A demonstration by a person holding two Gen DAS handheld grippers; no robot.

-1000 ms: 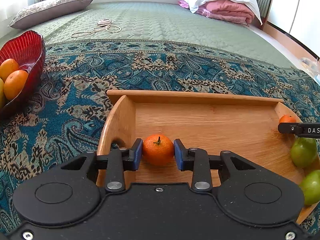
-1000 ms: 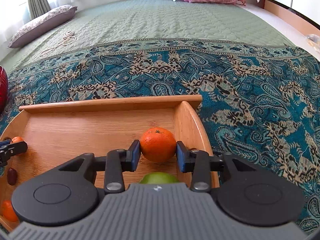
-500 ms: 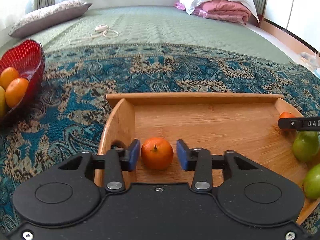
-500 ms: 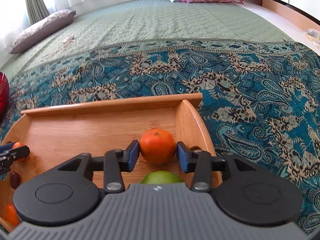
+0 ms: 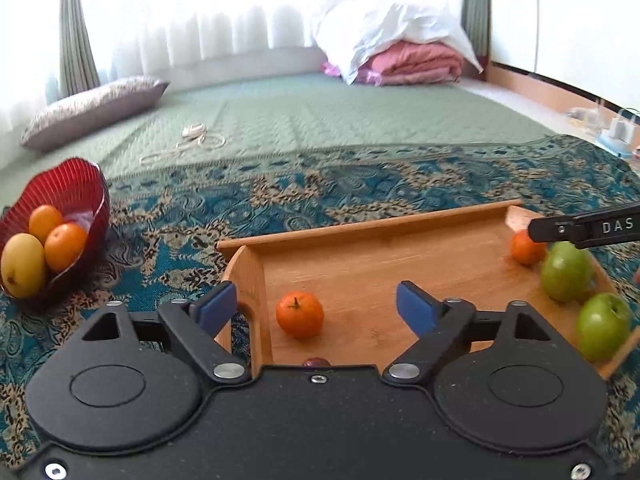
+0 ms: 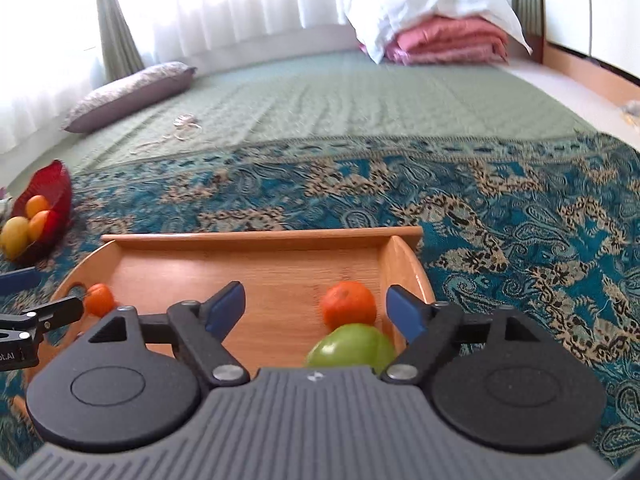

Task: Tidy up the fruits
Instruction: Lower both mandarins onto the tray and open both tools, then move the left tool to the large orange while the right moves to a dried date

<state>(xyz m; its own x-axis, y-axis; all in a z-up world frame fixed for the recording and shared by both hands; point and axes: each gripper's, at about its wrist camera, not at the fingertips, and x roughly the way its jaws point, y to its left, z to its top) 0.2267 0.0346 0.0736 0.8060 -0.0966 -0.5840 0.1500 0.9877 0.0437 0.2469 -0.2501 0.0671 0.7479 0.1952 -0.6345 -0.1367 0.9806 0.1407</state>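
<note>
A wooden tray lies on the patterned blanket. My left gripper is open and empty above the tray's left end; a small orange rests on the tray between its fingers. My right gripper is open and empty above the tray's right end, where another orange lies against a green fruit. Two green fruits show in the left wrist view. A dark red fruit peeks out at the tray's near edge.
A red glass bowl with two oranges and a yellow fruit stands left of the tray. A grey pillow, a white cable and folded pink bedding lie on the green bedspread behind.
Both grippers have opened wide, let go of their oranges and pulled back and up. Each orange now rests on the tray.
</note>
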